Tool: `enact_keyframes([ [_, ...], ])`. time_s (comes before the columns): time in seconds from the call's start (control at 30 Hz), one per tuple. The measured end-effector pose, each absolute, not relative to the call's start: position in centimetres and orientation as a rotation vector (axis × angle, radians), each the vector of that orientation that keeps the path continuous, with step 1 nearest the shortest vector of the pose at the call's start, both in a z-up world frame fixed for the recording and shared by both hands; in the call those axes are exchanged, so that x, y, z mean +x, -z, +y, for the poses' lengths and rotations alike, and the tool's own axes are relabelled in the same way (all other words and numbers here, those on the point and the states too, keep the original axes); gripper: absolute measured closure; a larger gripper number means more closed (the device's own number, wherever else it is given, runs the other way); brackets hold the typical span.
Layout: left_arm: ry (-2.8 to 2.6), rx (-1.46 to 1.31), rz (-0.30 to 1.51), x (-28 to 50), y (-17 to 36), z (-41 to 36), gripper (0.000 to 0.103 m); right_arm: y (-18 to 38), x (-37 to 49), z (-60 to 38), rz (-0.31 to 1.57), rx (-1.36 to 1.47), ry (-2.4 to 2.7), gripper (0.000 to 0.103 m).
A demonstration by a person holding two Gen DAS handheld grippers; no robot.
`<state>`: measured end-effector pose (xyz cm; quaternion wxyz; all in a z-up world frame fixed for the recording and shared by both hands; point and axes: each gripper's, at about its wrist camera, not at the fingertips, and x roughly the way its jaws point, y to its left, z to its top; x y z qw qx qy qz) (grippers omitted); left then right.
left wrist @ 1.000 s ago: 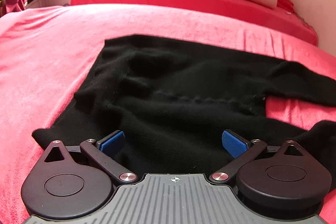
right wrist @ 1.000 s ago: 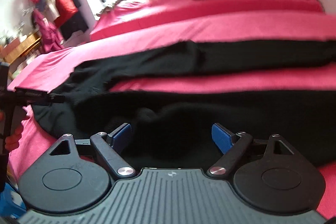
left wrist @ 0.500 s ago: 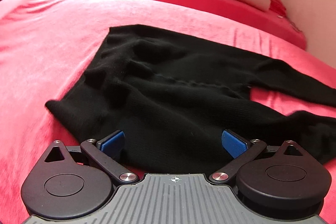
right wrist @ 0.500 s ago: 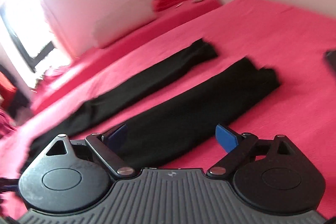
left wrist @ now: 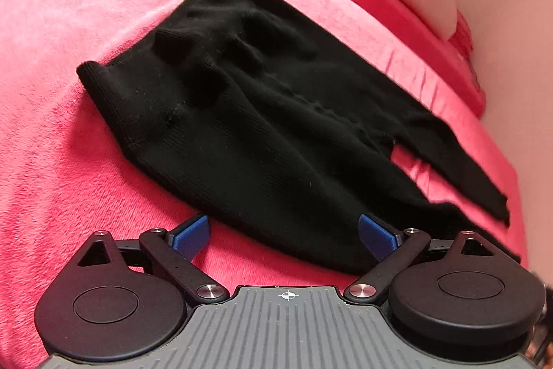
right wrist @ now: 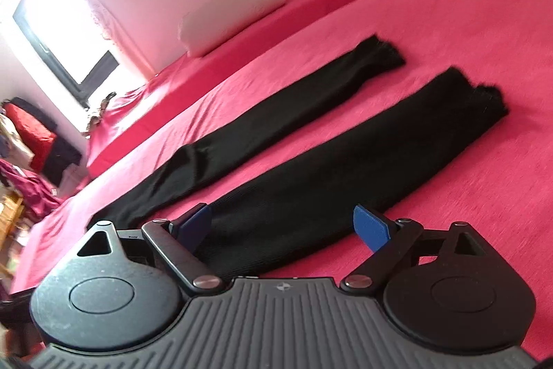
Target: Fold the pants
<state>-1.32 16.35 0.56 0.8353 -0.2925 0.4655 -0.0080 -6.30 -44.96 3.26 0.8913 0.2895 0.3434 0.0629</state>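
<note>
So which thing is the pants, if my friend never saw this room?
Find the big bed with the pink-red fuzzy blanket that fills the room. Lying flat on it is one long black knitted pair of pants, with two legs stretched side by side. It is the only black thing on the blanket; the pale pillow sits behind it by the wall.

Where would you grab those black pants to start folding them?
Probably at the ends. The pants lie flat on the bed, unfolded, legs apart. The left gripper, open, could slide in low from its near side and pinch the waistband corner, which stands slightly raised. The right gripper, also open, could pinch the near leg's cuff.
</note>
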Motion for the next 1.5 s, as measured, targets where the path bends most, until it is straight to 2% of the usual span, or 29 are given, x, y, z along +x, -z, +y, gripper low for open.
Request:
enact_keyframes([
  [0.1, 0.026, -0.651, 0.955, -1.2, -0.4, 16.7, 0.000, -2.8, -6.5, -45.2, 0.758, 0.659, -0.153, 0.021],
  [0.17, 0.035, -0.670, 0.937, -1.1, -0.3, 16.9, 0.000, -2.2, -6.8, -45.7, 0.791, 0.689, -0.153, 0.034],
  [0.3, 0.043, -0.699, 0.903, -1.1, -0.2, 17.1, 0.000, -1.0, -6.9, -46.4, 0.831, 0.717, -0.084, 0.041],
  [0.5, 0.019, -0.678, 0.879, -0.7, -0.2, 17.3, 0.000, -0.3, -5.3, -47.1, 0.783, 0.780, -0.070, 0.043],
  [0.6, 0.002, -0.668, 0.877, -0.5, 0.0, 17.4, 0.000, 0.2, -4.4, -47.0, 0.761, 0.780, -0.053, 0.053],
  [0.63, -0.009, -0.662, 0.876, -0.4, 0.1, 17.5, 0.000, 0.3, -4.3, -47.0, 0.754, 0.775, -0.046, 0.066],
  [0.67, -0.020, -0.657, 0.875, -0.4, 0.2, 17.6, 0.007, 0.6, -4.2, -46.9, 0.754, 0.751, -0.029, 0.083],
  [0.7, -0.027, -0.656, 0.872, -0.4, 0.3, 17.7, 0.010, 0.8, -4.2, -46.7, 0.754, 0.722, -0.009, 0.089],
  [0.77, -0.031, -0.663, 0.859, -0.4, 0.5, 18.1, 0.017, 1.0, -4.6, -46.7, 0.734, 0.699, -0.007, 0.093],
  [0.83, -0.028, -0.665, 0.841, -0.5, 0.4, 18.3, 0.023, 0.9, -4.9, -46.5, 0.720, 0.679, -0.004, 0.094],
  [1.17, 0.013, -0.559, 0.667, 1.3, -4.0, 17.6, 0.029, -4.0, -2.0, -45.9, 0.599, 0.598, -0.100, 0.095],
  [1.33, 0.018, -0.524, 0.657, 6.3, -4.9, 17.7, 0.029, -5.6, 2.9, -46.4, 0.591, 0.611, -0.134, 0.095],
  [1.37, 0.014, -0.510, 0.652, 7.6, -5.0, 17.6, 0.032, -5.8, 4.1, -46.5, 0.589, 0.615, -0.140, 0.095],
  [1.4, 0.007, -0.492, 0.646, 9.1, -5.2, 17.5, 0.039, -5.8, 5.3, -46.7, 0.590, 0.624, -0.142, 0.095],
  [1.5, 0.008, -0.477, 0.630, 13.4, -5.3, 17.6, 0.041, -5.2, 9.4, -47.3, 0.608, 0.669, -0.146, 0.095],
])
